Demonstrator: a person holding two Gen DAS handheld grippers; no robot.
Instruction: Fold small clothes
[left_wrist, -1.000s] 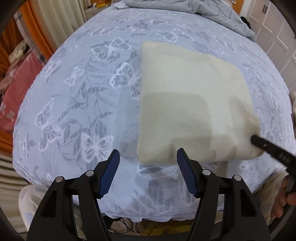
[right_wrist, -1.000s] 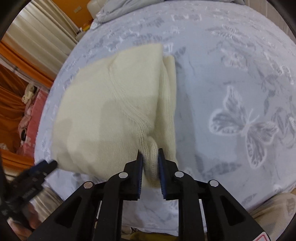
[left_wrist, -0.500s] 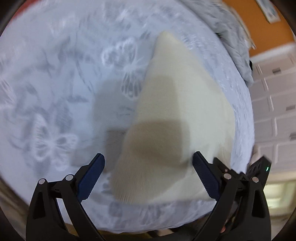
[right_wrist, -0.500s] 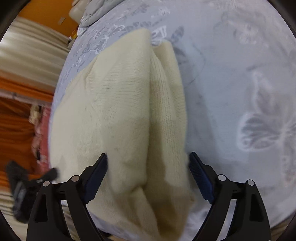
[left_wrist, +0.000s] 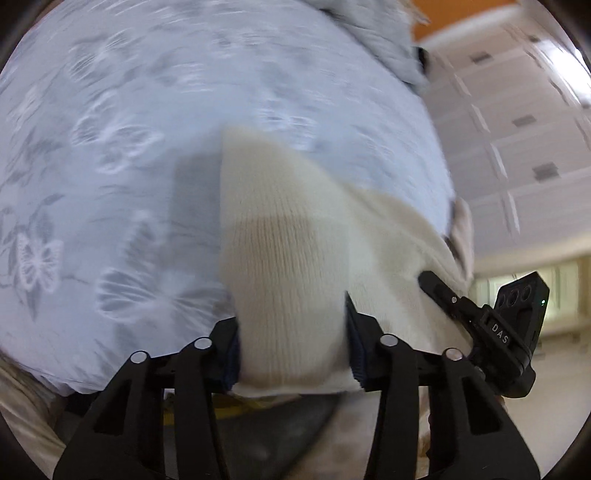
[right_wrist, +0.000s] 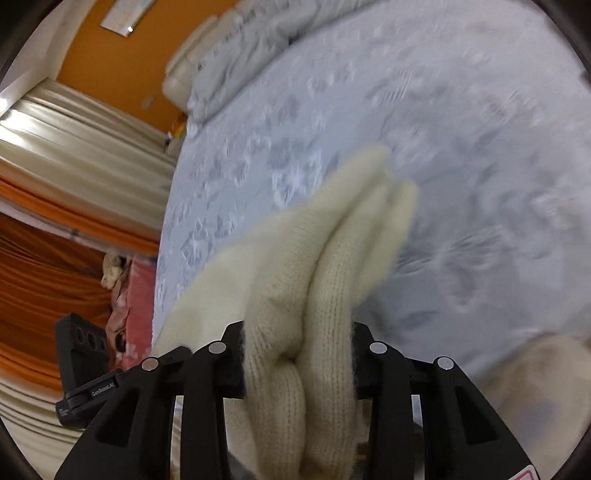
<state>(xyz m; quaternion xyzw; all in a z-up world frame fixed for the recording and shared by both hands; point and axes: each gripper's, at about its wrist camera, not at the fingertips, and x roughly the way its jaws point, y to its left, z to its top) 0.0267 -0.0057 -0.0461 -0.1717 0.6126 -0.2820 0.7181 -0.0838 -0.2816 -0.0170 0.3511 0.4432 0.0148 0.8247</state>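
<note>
Both grippers are clamped on the cream knit garment (left_wrist: 291, 258): left gripper (left_wrist: 293, 345) has just closed on the near-edge fold, right gripper (right_wrist: 297, 354) on a thick bunch of layers, knit squeezed btwn the pads. Garment's near edge is raised off the butterfly bedsheet (left_wrist: 110, 147), far end trailing on it. Imo, keep both ends level w/ each other, carry the edge fwd and lay it square on the far edge. Grey blanket (right_wrist: 243, 48) lies well beyond.

The cream knit garment (left_wrist: 291, 266) is hanging bunched in thick folded layers (right_wrist: 325, 295), its near edge lifted while its far end is trailing over the butterfly-print bed (left_wrist: 129, 129).
</note>
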